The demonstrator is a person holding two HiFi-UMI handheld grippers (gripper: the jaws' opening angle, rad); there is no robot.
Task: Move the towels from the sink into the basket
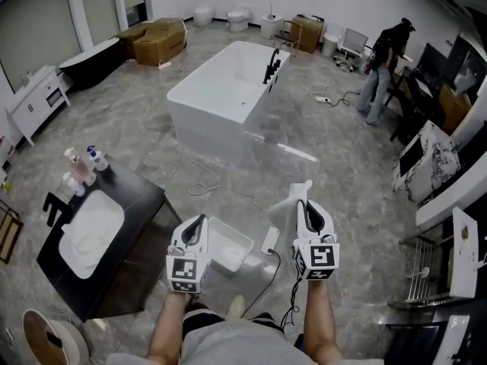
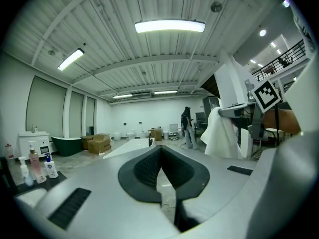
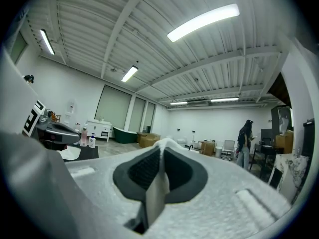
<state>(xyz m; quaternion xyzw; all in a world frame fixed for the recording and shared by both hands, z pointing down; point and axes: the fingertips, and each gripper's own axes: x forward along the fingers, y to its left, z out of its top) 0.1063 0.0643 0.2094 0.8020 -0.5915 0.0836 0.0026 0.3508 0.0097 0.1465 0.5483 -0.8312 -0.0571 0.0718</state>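
In the head view my right gripper (image 1: pixel 304 202) is shut on a white towel (image 1: pixel 292 204) that hangs from its jaws, just right of the white plastic basket (image 1: pixel 242 239) on the floor. In the right gripper view the towel (image 3: pixel 155 195) fills the gap between the dark pads (image 3: pixel 137 171). My left gripper (image 1: pixel 199 220) hovers over the basket's left edge; its jaws (image 2: pixel 160 151) meet at the tips with nothing between them. The white sink (image 1: pixel 114 210) sits in a black vanity at the left. From the left gripper view the held towel (image 2: pixel 219 133) shows at the right.
Soap bottles (image 1: pixel 85 164) stand on the vanity's far corner. A white bathtub (image 1: pixel 228 90) is ahead, with a cable (image 1: pixel 205 182) on the floor before it. Cardboard boxes (image 1: pixel 156 40) and a person (image 1: pixel 383 63) are far off. A metal rack (image 1: pixel 426 276) stands at the right.
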